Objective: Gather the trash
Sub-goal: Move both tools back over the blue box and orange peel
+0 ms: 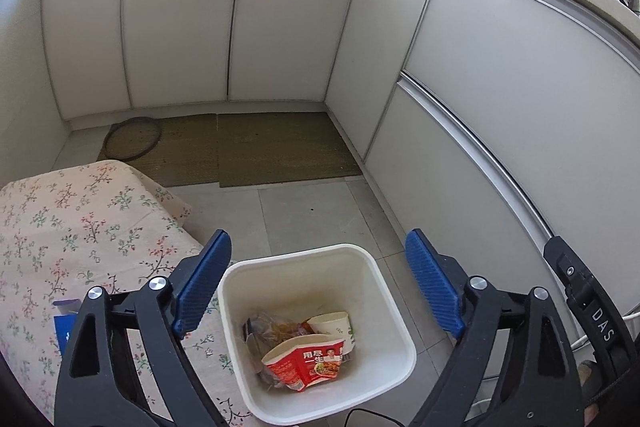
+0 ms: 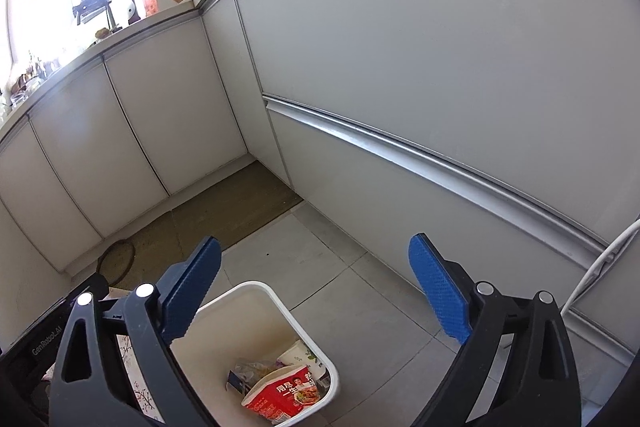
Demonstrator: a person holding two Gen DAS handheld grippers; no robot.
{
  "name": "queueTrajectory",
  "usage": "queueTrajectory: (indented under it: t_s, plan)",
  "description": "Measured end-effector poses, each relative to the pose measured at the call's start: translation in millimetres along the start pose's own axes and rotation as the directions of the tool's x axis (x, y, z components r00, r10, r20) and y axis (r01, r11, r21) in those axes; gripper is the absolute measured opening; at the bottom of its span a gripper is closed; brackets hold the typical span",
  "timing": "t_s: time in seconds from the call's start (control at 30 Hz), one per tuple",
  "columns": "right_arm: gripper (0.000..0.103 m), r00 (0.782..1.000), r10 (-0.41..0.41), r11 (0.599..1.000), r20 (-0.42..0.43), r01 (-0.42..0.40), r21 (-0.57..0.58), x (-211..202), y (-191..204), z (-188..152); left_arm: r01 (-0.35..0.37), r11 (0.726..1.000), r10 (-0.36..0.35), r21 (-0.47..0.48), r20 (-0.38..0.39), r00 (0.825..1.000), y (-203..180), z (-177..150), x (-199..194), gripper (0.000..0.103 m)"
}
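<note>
A white square trash bin (image 1: 396, 311) stands on the tiled floor below both grippers; it also shows in the right wrist view (image 2: 256, 293). Inside lie a crushed red noodle cup (image 1: 308, 363), a white paper cup (image 1: 334, 323) and crumpled plastic wrappers (image 1: 268, 331). The red cup (image 2: 284, 397) and white cup (image 2: 298, 355) show in the right view too. My left gripper (image 1: 318, 267) is open and empty above the bin. My right gripper (image 2: 314, 271) is open and empty above the bin's far side.
A table with a floral cloth (image 1: 60, 227) stands left of the bin, with a blue box (image 1: 64, 327) on it. White cabinets (image 1: 280, 19) line the back and right. A brown mat (image 1: 276, 151) and a round sieve (image 1: 132, 139) lie on the floor. A white cable (image 2: 596, 267) hangs at right.
</note>
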State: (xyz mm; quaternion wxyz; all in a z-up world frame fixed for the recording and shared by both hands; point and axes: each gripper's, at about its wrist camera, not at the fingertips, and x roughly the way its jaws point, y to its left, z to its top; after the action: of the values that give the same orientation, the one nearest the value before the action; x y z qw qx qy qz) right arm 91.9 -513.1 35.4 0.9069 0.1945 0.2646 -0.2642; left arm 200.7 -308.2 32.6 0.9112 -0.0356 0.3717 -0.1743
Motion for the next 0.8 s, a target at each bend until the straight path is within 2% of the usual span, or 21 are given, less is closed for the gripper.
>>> queueTrajectory:
  t_s: [0.07,0.27,0.47,0.8]
  plan:
    - [0.095,1.000,0.009,1.000,0.004,-0.009,-0.017,-1.6,7.8,-2.8,-0.032,0.999,0.032,-0.020,0.005,0.999,9.8,-2.7,-6.4,0.089]
    - [0.095,0.999,0.044,0.993,0.024,-0.041,-0.113,-11.0,41.9,-18.5,-0.102,0.991,0.103,-0.091,0.002,0.995,43.4,-12.6,-26.2,0.091]
    - [0.096,0.993,0.111,0.978,0.036,-0.102,-0.184,-26.5,75.9,-43.0,-0.184,0.973,0.187,-0.140,0.003,0.982,77.6,-31.9,-49.5,0.094]
    - [0.096,0.978,0.210,0.915,-0.016,-0.202,-0.349,-46.4,134.1,-92.5,-0.280,0.939,0.277,-0.199,-0.044,0.960,138.3,-69.0,-86.4,0.094]
